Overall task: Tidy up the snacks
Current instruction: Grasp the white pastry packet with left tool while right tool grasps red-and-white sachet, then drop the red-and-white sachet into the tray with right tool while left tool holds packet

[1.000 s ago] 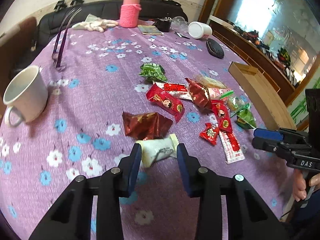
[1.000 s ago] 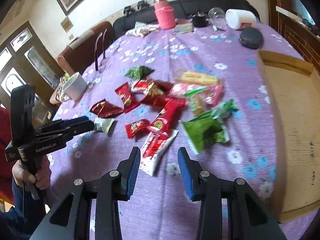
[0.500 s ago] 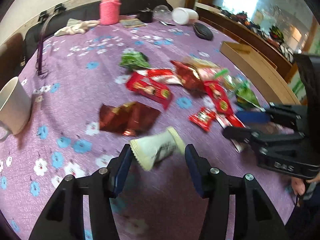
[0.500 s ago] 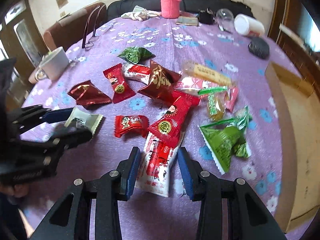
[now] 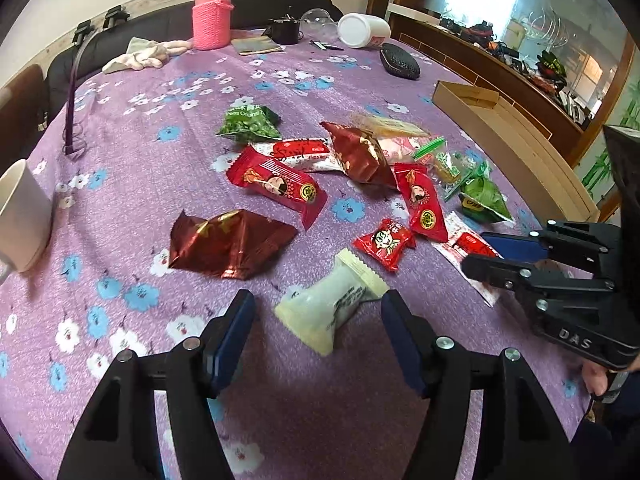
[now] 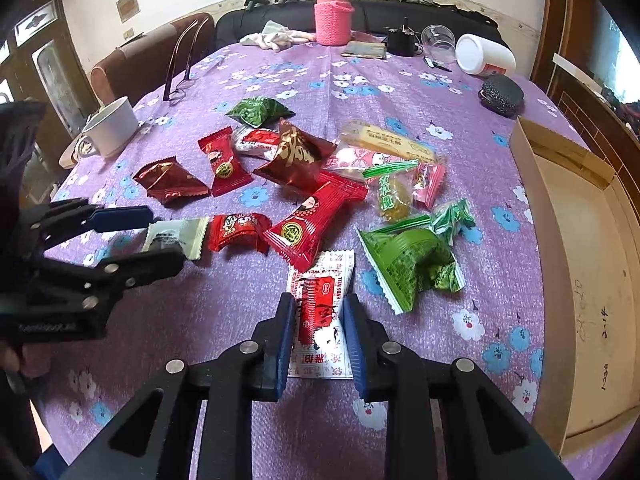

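Several snack packets lie scattered on a purple flowered tablecloth (image 5: 160,92). My left gripper (image 5: 318,316) is open, its fingers either side of a cream-white packet (image 5: 332,306) that lies on the cloth; the packet also shows in the right wrist view (image 6: 176,236). My right gripper (image 6: 318,320) is open, its fingers straddling a flat white-and-red packet (image 6: 320,308). Near it lie a small red packet (image 6: 238,230), a long red packet (image 6: 316,216) and a green packet (image 6: 408,264). A dark red foil packet (image 5: 228,242) lies ahead of the left gripper.
An open cardboard box (image 6: 580,240) stands at the table's right edge. A white mug (image 6: 112,128) stands at the left. A pink covered bottle (image 6: 333,12), a tipped white jar (image 6: 484,56), a black pouch (image 6: 502,94) and a cloth (image 5: 140,56) lie at the back.
The left gripper has opened wider around the cream packet. The right gripper has come forward and lower over the white-and-red packet, closer to the left gripper.
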Tool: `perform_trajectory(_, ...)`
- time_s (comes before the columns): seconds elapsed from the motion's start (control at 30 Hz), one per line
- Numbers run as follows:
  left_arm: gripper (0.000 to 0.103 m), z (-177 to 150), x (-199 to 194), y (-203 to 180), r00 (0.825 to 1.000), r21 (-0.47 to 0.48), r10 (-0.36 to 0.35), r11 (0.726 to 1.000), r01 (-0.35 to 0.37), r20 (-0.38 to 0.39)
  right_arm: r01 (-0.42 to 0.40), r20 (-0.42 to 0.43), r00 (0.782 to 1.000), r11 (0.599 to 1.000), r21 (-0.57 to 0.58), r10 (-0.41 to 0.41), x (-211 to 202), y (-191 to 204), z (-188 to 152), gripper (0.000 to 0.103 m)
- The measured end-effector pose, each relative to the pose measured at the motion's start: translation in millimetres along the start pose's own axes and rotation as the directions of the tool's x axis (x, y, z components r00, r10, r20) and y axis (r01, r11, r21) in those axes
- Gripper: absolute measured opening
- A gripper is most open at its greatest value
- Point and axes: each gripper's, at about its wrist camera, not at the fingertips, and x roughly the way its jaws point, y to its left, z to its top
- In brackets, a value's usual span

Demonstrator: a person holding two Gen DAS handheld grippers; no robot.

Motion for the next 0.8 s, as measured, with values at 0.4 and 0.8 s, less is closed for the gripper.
perform_trajectory(0.4,0.024,-5.1,-0.8,-15.1,0.997,0.052,0.063,0.997,-0.065,0.044,0.001,-0.002,1.0,1.0,-0.026,-0.001,-6.2,2.0,-10.6,0.025)
perform_trajectory(0.8,0.023,-5.7,-10.8,-12.3,0.998,-0.004,0.012,1.0,-0.012,0.059,-0.077,0.038,0.996,0.997,-0.008,0.078,-22.0,3.6,-12.9,0.024)
